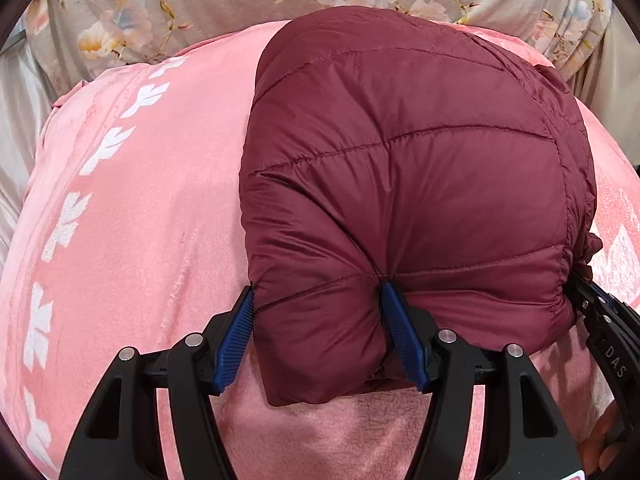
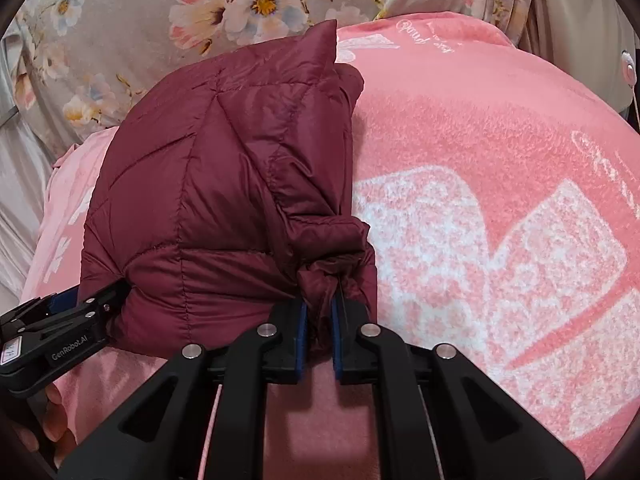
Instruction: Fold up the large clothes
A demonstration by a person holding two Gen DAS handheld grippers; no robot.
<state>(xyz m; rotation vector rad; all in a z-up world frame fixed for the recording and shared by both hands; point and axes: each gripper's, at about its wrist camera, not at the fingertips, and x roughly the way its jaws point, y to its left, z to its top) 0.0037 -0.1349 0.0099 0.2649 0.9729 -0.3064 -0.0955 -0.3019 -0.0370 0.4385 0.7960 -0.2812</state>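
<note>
L gripper (image 1: 318,332) clamped on near corner of jacket (image 1: 400,168), lower centre of frame. Jacket folded, lying on pink blanket (image 1: 140,200). R gripper (image 2: 319,340) pinched tight on bunched jacket edge, lower centre of R view. Floral sheet (image 2: 120,40) along top.

Jacket (image 2: 224,200) underside hidden, floral sheet (image 1: 168,12) cut off by frame edge

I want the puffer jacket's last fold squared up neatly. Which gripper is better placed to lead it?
Probably the left gripper: its fingers straddle a thick folded corner of the maroon jacket. The right gripper only pinches a thin bunched bit at the edge.
</note>
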